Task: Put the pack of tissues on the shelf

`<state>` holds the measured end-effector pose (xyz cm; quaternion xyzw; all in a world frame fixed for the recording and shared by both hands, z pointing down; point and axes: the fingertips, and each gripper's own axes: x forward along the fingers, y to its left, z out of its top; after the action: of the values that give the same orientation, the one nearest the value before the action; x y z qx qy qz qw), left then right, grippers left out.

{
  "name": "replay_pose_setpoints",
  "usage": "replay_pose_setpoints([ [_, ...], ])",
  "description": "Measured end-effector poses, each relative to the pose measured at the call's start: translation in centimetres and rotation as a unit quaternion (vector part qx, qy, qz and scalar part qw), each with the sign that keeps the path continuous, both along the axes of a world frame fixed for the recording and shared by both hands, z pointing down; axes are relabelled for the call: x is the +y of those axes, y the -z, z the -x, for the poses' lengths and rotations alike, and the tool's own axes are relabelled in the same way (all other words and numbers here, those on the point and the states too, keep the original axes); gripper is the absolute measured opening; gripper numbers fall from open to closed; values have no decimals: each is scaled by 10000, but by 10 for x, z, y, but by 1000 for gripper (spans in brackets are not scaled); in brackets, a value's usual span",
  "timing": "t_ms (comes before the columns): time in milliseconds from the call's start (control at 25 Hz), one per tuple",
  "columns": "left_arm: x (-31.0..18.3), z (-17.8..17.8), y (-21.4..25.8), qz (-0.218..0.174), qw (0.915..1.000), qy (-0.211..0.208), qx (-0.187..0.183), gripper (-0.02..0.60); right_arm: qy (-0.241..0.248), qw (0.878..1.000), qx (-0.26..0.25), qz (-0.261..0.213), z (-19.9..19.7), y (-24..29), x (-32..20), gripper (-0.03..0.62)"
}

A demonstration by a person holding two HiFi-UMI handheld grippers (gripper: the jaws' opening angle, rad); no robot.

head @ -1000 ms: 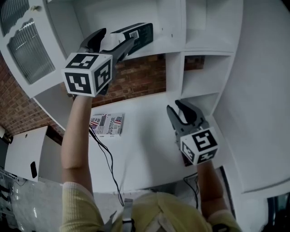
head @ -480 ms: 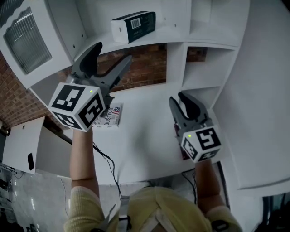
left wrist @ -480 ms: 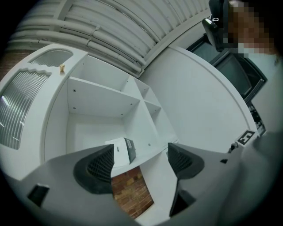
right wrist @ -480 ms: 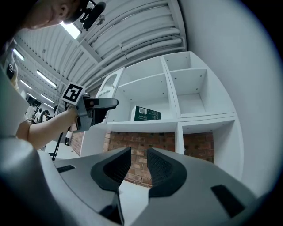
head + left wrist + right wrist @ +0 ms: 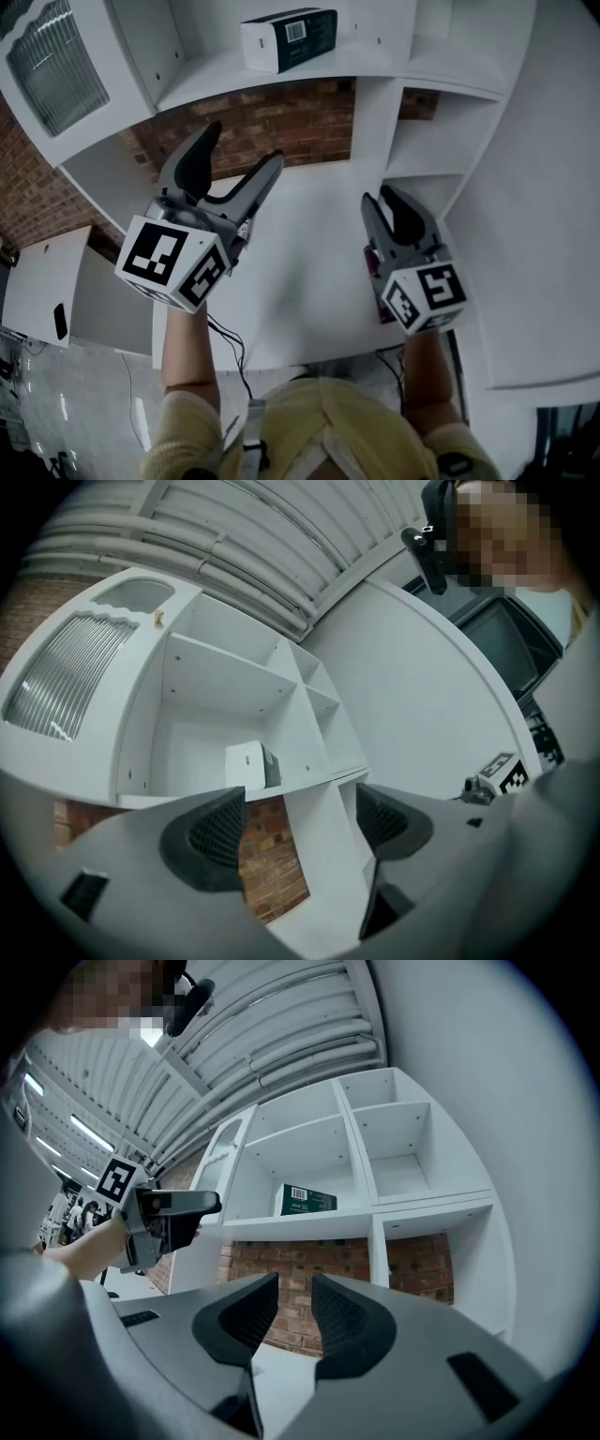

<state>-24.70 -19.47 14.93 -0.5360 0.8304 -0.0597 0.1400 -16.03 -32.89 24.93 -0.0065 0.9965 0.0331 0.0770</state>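
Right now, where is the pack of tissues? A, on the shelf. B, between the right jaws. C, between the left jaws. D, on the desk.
A: the pack of tissues lies on the shelf, with nothing touching it.

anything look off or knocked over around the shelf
Nothing stands out. The tissue pack lies flat on the shelf, near its front edge, and looks undamaged. The left gripper and right gripper are both empty and clear of it, jaws apart.
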Motion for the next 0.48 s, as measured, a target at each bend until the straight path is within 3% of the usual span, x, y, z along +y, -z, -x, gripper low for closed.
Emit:
replay_pose_setpoints([
  [240, 16, 0, -33, -244, 9977, -87, 623, 367, -37, 10000, 18, 81, 1, -6, 4, 106],
  [480, 28, -4, -70, -367, 9900, -269, 1334, 367, -63, 9998, -5, 163, -3, -7, 9, 106],
])
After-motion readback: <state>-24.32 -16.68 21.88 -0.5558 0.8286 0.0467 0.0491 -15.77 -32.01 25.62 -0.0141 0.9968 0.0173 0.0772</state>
